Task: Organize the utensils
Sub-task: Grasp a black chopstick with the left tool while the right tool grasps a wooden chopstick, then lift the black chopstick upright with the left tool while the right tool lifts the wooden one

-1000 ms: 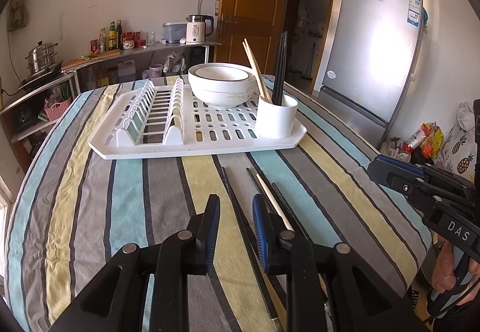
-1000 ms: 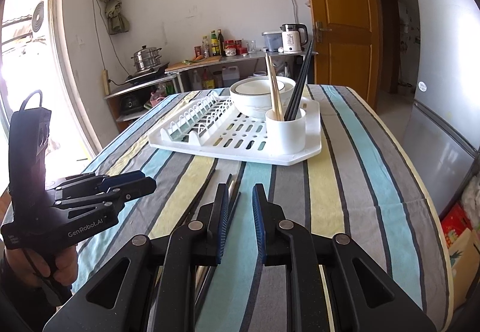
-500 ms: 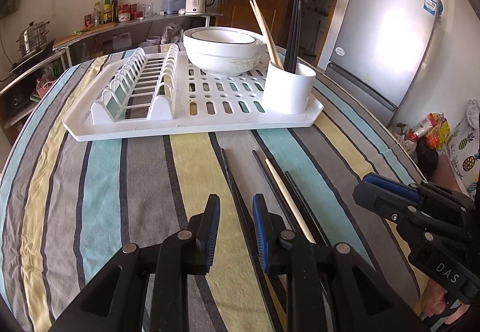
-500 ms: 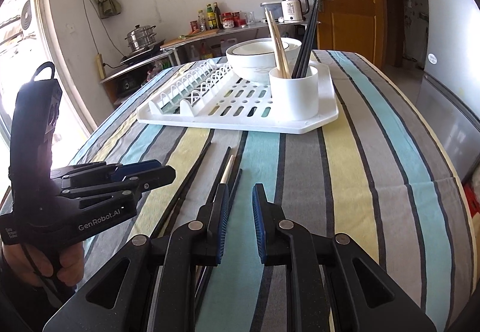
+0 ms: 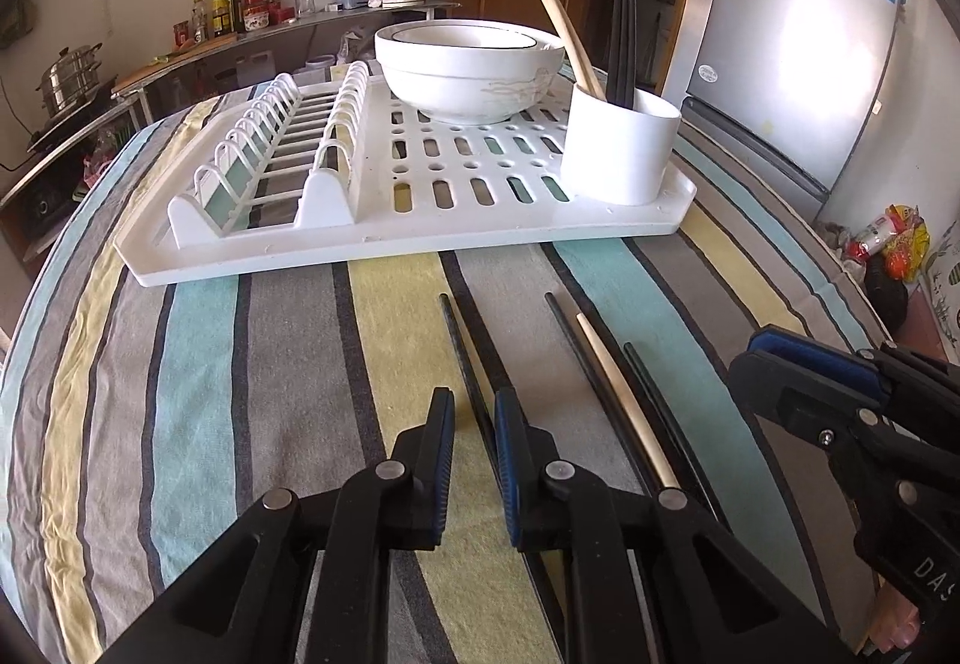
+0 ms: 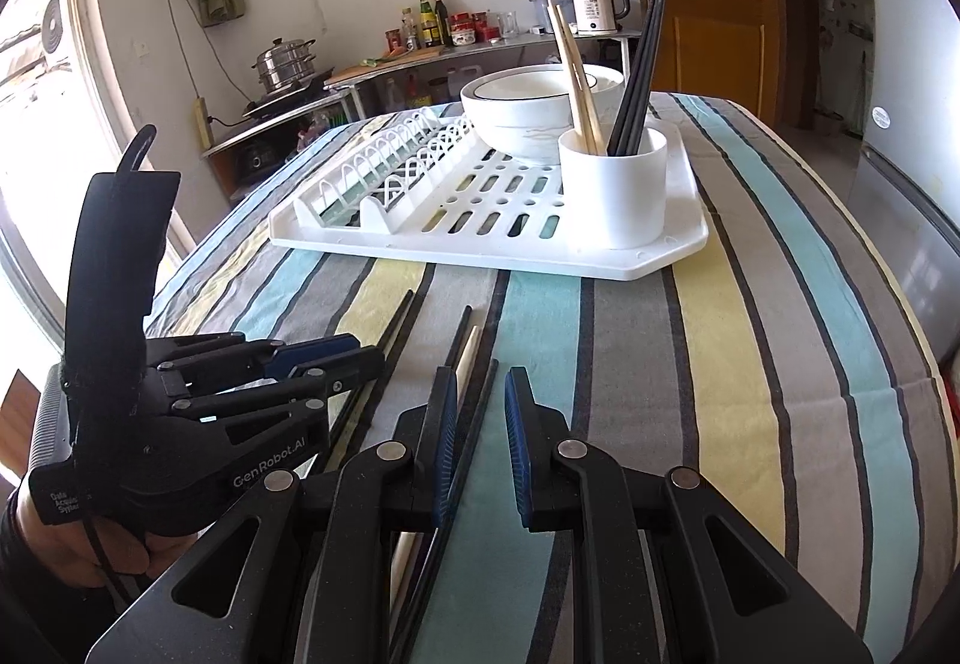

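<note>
Several loose chopsticks lie on the striped tablecloth: a black chopstick (image 5: 465,352) runs between the fingers of my open left gripper (image 5: 474,409), and a wooden chopstick (image 5: 618,400) lies to its right with black ones beside it. My right gripper (image 6: 480,394) is open, low over the cloth, with a black chopstick (image 6: 483,400) between its fingers. The wooden chopstick (image 6: 467,364) lies just left of it. A white cup (image 5: 621,147) on the drying rack (image 5: 420,232) holds wooden and black chopsticks; the cup shows in the right wrist view too (image 6: 615,184).
A white bowl (image 5: 471,63) sits on the rack behind the cup. A fridge (image 5: 798,39) stands to the right of the table. A side counter (image 6: 420,57) with bottles, a kettle and a steamer pot runs along the far wall. The table edge drops off at right.
Both grippers have moved forward and lower toward the chopsticks and rack. The left gripper now straddles the leftmost black chopstick; the right gripper's fingers have opened wider around another black one.
</note>
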Action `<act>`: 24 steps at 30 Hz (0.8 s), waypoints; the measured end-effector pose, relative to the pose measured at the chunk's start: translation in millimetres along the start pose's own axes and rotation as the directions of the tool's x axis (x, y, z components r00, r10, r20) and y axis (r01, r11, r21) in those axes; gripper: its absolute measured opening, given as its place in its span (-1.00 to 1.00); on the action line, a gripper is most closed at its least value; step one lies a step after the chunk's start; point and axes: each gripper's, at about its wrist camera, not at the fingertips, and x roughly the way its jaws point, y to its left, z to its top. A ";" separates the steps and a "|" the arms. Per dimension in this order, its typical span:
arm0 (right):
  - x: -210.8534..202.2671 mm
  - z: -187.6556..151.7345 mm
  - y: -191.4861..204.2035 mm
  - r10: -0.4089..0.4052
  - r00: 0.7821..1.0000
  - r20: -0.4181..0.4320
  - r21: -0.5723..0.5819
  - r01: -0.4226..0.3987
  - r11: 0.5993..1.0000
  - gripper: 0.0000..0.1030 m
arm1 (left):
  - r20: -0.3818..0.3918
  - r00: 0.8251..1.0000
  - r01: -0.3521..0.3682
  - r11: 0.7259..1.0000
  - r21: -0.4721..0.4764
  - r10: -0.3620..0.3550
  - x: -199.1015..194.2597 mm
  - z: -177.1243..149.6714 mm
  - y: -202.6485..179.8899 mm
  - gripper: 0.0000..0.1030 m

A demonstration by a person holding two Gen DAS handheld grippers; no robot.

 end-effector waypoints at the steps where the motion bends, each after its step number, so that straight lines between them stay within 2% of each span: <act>1: 2.6 1.7 1.3 0.003 1.000 -0.004 -0.005 -0.003 1.000 -0.68 | 0.000 1.000 -0.002 1.000 -0.003 0.002 -0.9 -0.5 2.2 -0.74; 15: 56.4 16.8 10.5 -0.007 0.990 -0.142 -0.045 0.001 0.999 -0.70 | 0.004 1.000 -0.003 1.000 -0.030 0.003 -7.8 -5.1 24.5 -0.76; 24: 64.5 17.2 11.6 -0.051 0.983 -0.179 -0.065 0.040 0.997 -0.74 | -0.004 1.000 -0.003 1.000 -0.020 0.003 -5.9 -3.1 23.9 -0.76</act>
